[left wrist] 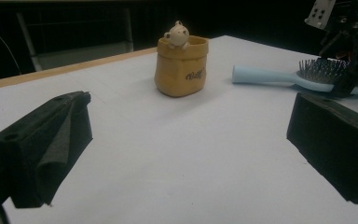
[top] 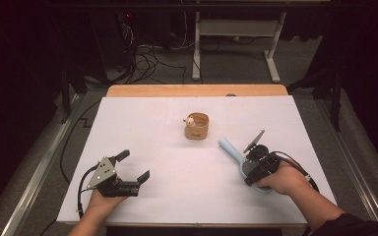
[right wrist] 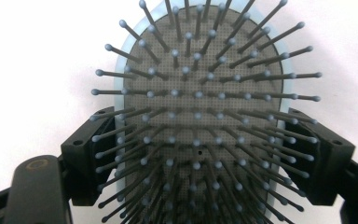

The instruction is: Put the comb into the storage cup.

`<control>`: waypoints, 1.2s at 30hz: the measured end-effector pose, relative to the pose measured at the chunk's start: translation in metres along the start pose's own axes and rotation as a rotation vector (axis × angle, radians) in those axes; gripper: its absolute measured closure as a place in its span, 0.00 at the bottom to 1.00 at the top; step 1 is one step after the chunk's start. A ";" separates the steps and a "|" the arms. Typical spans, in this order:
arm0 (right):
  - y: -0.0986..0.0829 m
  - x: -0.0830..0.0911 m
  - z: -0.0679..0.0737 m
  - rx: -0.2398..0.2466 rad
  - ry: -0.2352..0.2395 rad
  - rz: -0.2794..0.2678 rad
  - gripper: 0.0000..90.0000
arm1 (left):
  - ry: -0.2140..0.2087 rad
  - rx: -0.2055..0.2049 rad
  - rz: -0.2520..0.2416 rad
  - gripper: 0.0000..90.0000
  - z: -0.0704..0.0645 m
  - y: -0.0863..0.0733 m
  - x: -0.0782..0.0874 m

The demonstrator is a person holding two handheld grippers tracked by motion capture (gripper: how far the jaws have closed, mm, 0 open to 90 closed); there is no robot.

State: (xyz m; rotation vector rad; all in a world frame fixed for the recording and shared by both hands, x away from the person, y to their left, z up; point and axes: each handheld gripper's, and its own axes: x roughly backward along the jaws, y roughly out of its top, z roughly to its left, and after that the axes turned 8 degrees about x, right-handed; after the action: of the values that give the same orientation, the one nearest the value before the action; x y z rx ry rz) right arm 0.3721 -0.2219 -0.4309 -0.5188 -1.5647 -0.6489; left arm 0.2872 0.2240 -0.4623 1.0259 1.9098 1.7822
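So the right gripper [top: 257, 164] is down on the hairbrush [top: 236, 156], which lies bristles-up on the white tabletop [top: 177, 162], right of centre and nearer the person's edge. In the right gripper view the two black jaws sit on either side of the brush head [right wrist: 200, 121], one at each edge of the pale blue rim, and they look pressed right up against it, so I'd call that clamped on the head. The grey bristle pad with its ball-tipped pins faces straight at that camera. The light blue handle pokes out away from the person, angled up and left toward the middle of the tabletop.

The left gripper [top: 130, 169] is over on the left side near the front edge, held in the person's left hand [top: 101, 199], jaws spread wide apart with nothing between them. Its own view shows bare white tabletop between the two black pads [left wrist: 51, 144].

Near the middle of the tabletop, just beyond the tip of the brush handle, stands a little tan sack-shaped pot [top: 197, 126], upright, with a tiny cream bear figure [left wrist: 177, 34] peeking over its rim. There's some lettering on the pot's front but I can't read it properly. The pot and the brush are near each other but not touching.
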 end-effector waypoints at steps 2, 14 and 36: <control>-0.001 0.003 -0.001 -0.003 0.004 -0.002 0.23 | 0.001 -0.003 -0.001 0.01 0.000 0.000 0.000; -0.010 0.024 0.002 -0.004 0.022 -0.042 0.23 | -0.003 -0.007 -0.004 0.02 -0.002 0.000 -0.001; -0.002 0.042 0.028 0.075 0.022 -0.069 0.23 | 0.004 -0.049 0.005 0.02 -0.007 0.000 -0.002</control>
State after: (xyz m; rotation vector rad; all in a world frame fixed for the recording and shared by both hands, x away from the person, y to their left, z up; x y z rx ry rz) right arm 0.3466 -0.2065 -0.3906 -0.4020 -1.5851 -0.6436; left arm 0.2842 0.2177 -0.4621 1.0122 1.8580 1.8262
